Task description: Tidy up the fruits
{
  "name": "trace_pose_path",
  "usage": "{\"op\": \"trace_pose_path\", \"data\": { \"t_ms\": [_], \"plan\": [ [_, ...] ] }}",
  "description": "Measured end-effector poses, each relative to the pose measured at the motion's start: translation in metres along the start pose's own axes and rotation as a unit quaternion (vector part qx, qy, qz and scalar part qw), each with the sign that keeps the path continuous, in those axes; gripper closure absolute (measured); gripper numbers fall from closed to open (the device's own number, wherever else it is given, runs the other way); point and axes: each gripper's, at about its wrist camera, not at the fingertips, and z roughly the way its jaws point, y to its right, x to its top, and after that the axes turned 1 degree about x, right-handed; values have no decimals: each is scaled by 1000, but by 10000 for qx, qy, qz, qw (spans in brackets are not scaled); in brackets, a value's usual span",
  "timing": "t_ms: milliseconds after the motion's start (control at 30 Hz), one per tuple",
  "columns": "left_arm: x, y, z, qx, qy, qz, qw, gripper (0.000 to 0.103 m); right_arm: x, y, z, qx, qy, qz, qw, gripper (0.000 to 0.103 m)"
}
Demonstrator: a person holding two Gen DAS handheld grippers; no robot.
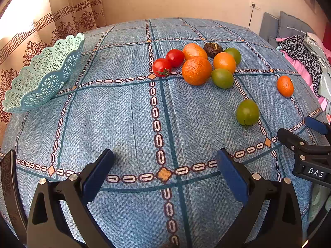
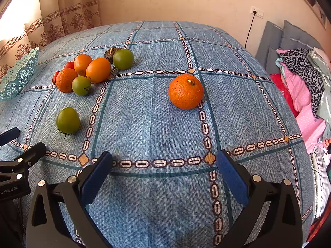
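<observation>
A cluster of fruit lies on the blue tablecloth: two red tomatoes [image 1: 168, 63], orange ones [image 1: 196, 70], green ones [image 1: 222, 78] and a dark brown one [image 1: 213, 49]. A lone green tomato [image 1: 247, 112] [image 2: 67, 120] lies nearer, and a lone orange [image 1: 285, 86] [image 2: 185, 91] sits to the right. A mint lattice basket [image 1: 41, 76] [image 2: 18, 76] stands at the far left, holding nothing. My left gripper [image 1: 165, 165] is open over bare cloth. My right gripper [image 2: 164, 165] is open too, short of the lone orange, and shows at the left view's right edge [image 1: 300, 136].
The table [image 1: 132, 124] drops off at its right edge toward a bed piled with pink and leopard-print clothes [image 2: 304, 82]. Patterned curtains [image 1: 26, 41] hang behind the basket. A wall socket with a cable [image 2: 255, 12] is at the back right.
</observation>
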Motion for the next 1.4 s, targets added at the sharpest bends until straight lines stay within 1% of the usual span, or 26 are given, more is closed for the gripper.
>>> {"op": "trace_pose_path", "data": {
  "t_ms": [333, 367, 433, 933, 1300, 1400],
  "plan": [
    [0, 0, 0, 5, 0, 3, 10000, 2, 0, 2, 4, 24, -15, 12, 10000, 5],
    [0, 1, 0, 8, 0, 5, 10000, 2, -4, 9, 3, 23, -17, 18, 10000, 5],
    [0, 0, 0, 6, -1, 4, 10000, 2, -3, 9, 4, 23, -18, 17, 10000, 5],
    [1, 1, 0, 12, 0, 9, 10000, 2, 0, 8, 6, 67, -55, 39, 10000, 5],
    [0, 0, 0, -13, -3, -5, 10000, 2, -1, 0, 5, -58, 10, -30, 10000, 5],
    [2, -3, -1, -66, -34, -4, 10000, 3, 0, 1, 4, 11, 12, 8, 10000, 5]
  ]
}}
